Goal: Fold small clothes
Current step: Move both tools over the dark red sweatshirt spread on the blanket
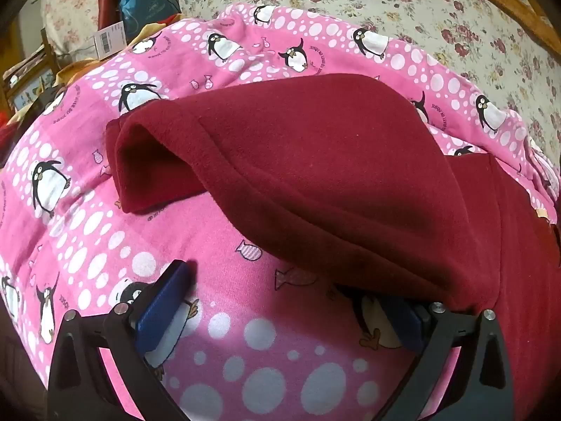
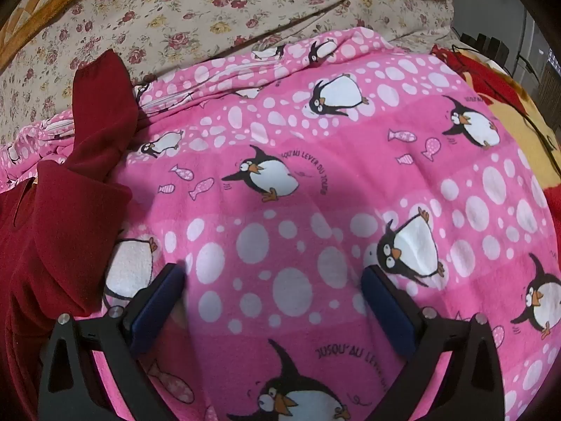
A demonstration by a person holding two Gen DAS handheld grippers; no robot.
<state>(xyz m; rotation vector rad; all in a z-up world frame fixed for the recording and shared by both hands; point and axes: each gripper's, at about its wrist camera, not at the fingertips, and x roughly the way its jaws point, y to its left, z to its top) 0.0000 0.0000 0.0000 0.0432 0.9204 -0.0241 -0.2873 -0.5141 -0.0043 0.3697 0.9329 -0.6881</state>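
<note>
Both grippers are hanging open over a pink blanket with penguins on it. On the left gripper [image 1: 284,301], the blue pads [image 1: 163,301] are standing wide apart and are holding nothing. Its right pad is sitting partly hidden under the edge of a dark red top [image 1: 333,175], but nothing is squeezed between the two pads. Over on the right gripper [image 2: 273,301], the pads [image 2: 157,307] are spread wide too, with only pink blanket [image 2: 315,182] showing between them.

Just past the left gripper, the red top is lying on the blanket [image 1: 87,217]. One sleeve is reaching out across the blanket, and its open cuff is showing near the middle. From the right wrist view, the same red top [image 2: 63,224] is lying at the left edge, just beside the left pad. One sleeve is pointing up and away toward the flowery sheet [image 2: 196,10].

Farther back, that flowery sheet [image 1: 438,17] is covering the bed behind the pink blanket. A blue bag [image 1: 147,3] and a white tag [image 1: 110,40] are sitting far off in the left wrist view. A yellow and red blanket [image 2: 519,119] is lying beyond the pink one on the far right.
</note>
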